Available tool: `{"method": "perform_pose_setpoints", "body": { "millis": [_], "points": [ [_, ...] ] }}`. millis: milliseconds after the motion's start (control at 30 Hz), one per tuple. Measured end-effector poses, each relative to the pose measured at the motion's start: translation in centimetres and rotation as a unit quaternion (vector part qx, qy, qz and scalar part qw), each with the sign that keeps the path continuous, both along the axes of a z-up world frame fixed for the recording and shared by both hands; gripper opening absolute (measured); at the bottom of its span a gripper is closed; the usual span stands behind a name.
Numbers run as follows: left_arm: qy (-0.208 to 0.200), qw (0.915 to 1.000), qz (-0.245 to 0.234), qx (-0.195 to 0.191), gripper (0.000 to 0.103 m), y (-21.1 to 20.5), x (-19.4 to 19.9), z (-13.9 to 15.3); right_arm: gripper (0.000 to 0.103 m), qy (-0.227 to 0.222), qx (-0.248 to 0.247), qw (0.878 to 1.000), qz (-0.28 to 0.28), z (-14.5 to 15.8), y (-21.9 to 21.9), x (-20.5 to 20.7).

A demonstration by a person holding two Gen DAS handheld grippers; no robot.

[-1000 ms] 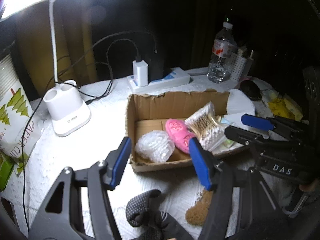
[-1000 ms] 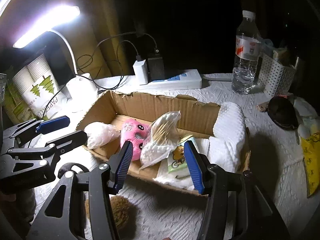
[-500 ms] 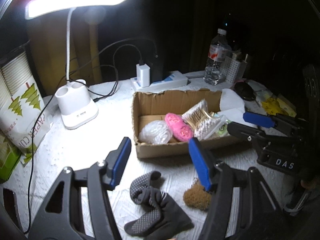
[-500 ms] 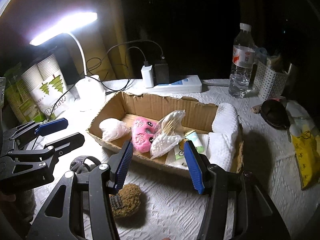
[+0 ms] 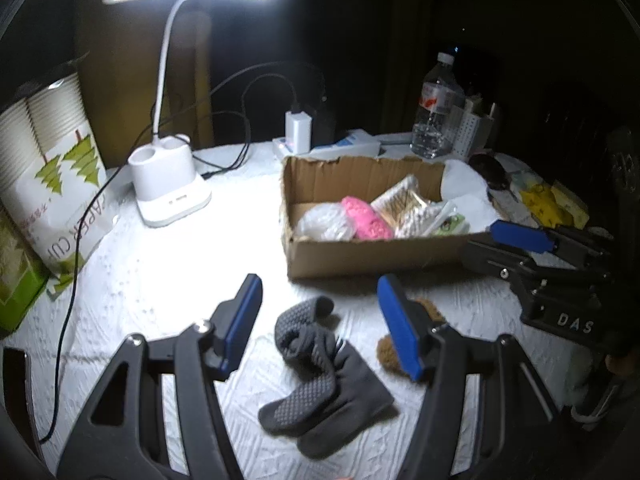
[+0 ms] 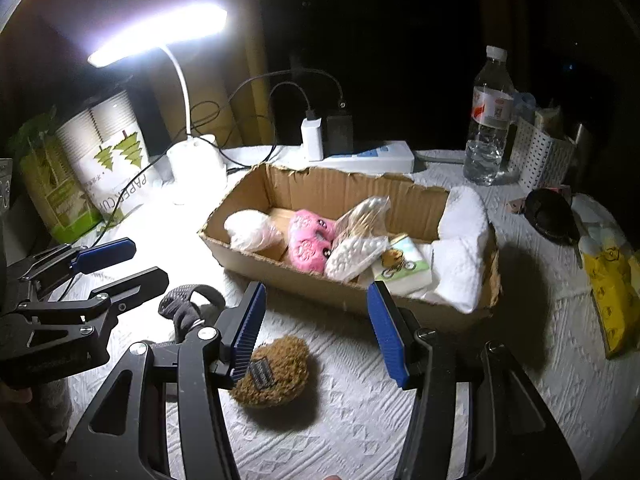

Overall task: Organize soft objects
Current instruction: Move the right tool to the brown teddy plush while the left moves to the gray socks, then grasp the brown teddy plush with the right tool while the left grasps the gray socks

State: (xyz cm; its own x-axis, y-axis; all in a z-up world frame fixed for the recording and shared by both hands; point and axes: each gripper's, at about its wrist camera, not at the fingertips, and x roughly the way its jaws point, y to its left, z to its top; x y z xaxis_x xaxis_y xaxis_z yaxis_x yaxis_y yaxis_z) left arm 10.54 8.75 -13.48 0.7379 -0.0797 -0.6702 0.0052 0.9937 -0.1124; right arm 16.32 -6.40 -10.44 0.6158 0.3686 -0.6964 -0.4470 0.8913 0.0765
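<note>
A cardboard box [image 5: 360, 254] [image 6: 352, 298] on the white cloth holds a white plastic wad [image 6: 252, 230], a pink plush [image 6: 310, 242], a bag of cotton swabs [image 6: 356, 240], a tissue pack [image 6: 402, 266] and a white towel [image 6: 460, 248]. Grey gloves [image 5: 316, 364] [image 6: 186, 306] lie in front of the box, under my open, empty left gripper [image 5: 320, 324]. A brown fuzzy plush [image 6: 272, 374] [image 5: 386, 350] lies beside them, below my open, empty right gripper [image 6: 316, 330].
A lit desk lamp [image 5: 170, 184] stands at the back left beside a paper-cup pack [image 5: 52, 184]. A power strip [image 6: 360, 156] with chargers, a water bottle [image 6: 488, 120] and a white basket [image 6: 540, 156] stand behind the box. A black object [image 6: 550, 216] and yellow packet [image 6: 612, 292] lie right.
Both grippers have drawn back and up from the box. The gloves and the brown plush have come fully into view in front of it. Both stay open.
</note>
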Motion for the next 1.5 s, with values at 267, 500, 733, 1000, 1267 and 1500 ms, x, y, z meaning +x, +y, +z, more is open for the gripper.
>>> {"method": "perform_pose_setpoints", "body": {
  "millis": [267, 500, 733, 1000, 1267, 1500],
  "points": [
    [0.016, 0.9999, 0.003, -0.005, 0.062, 0.3, -1.3, -1.9, 0.056, 0.016, -0.006, 1.000, 0.005, -1.9, 0.7, -1.3],
    [0.037, 0.9992, 0.008, -0.011, 0.062, 0.4, -2.0, -4.2, 0.056, 0.036, -0.010, 0.999, 0.012, -3.9, 1.6, -2.0],
    [0.059, 0.9980, 0.012, -0.018, 0.062, 0.6, -2.1, -6.3, 0.072, 0.066, 0.000, 0.998, 0.025, -5.8, 2.2, -1.9],
    [0.061, 0.9978, 0.012, -0.021, 0.062, 0.6, -1.6, -6.4, 0.073, 0.085, -0.005, 0.996, 0.032, -7.2, 2.8, -0.9],
    [0.066, 0.9976, 0.003, -0.018, 0.062, -0.5, -0.3, -6.3, 0.060, 0.104, 0.007, 0.993, 0.052, -7.6, 2.5, -0.8],
    [0.077, 0.9970, 0.000, -0.009, 0.062, -1.6, 0.8, -6.9, 0.049, 0.092, 0.005, 0.994, 0.056, -6.8, 1.6, -0.9]
  ]
}}
